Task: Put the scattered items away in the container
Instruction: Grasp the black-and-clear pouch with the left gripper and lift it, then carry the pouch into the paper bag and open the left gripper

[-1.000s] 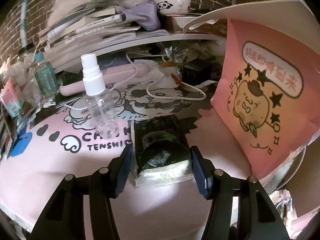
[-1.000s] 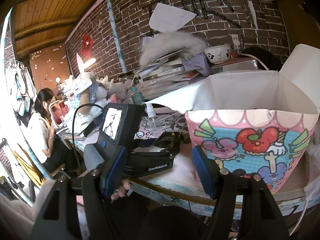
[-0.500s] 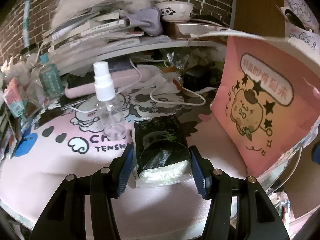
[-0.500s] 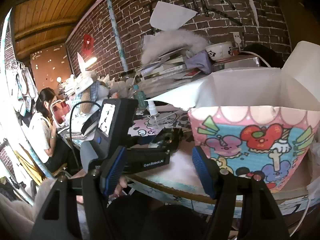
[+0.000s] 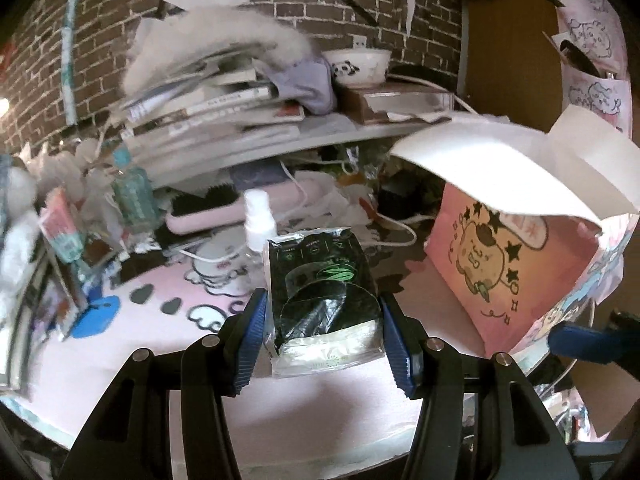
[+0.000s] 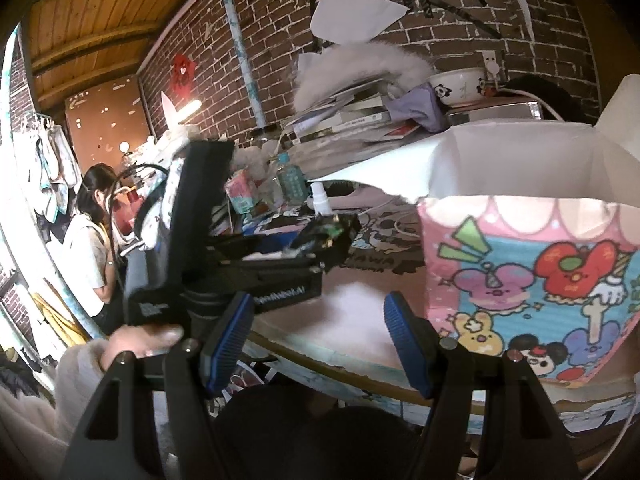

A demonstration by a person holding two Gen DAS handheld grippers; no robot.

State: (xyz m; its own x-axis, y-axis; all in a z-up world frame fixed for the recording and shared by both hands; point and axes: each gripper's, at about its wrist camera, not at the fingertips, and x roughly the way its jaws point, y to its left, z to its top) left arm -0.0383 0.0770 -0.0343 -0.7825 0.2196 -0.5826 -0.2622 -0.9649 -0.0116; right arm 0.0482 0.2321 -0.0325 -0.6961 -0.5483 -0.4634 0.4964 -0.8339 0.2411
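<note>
Each black claw point(image 5: 323, 344) has blue ribbed pads point(image 6: 226, 338), silver screws, and a fuzzy pale sleeve point(image 6: 76, 364).

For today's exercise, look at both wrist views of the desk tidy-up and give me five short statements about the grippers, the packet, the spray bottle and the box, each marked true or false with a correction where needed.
1. The left gripper grips a dark packet. True.
2. The right gripper holds the spray bottle. False: its jaws are empty; the bottle stands on the pink desk mat.
3. The pink cartoon box is closed. False: its flaps stand open.
4. A panda bowl sits on the upper shelf. True.
5. The packet is already in the box. False: it is still outside, between the pads.
</note>
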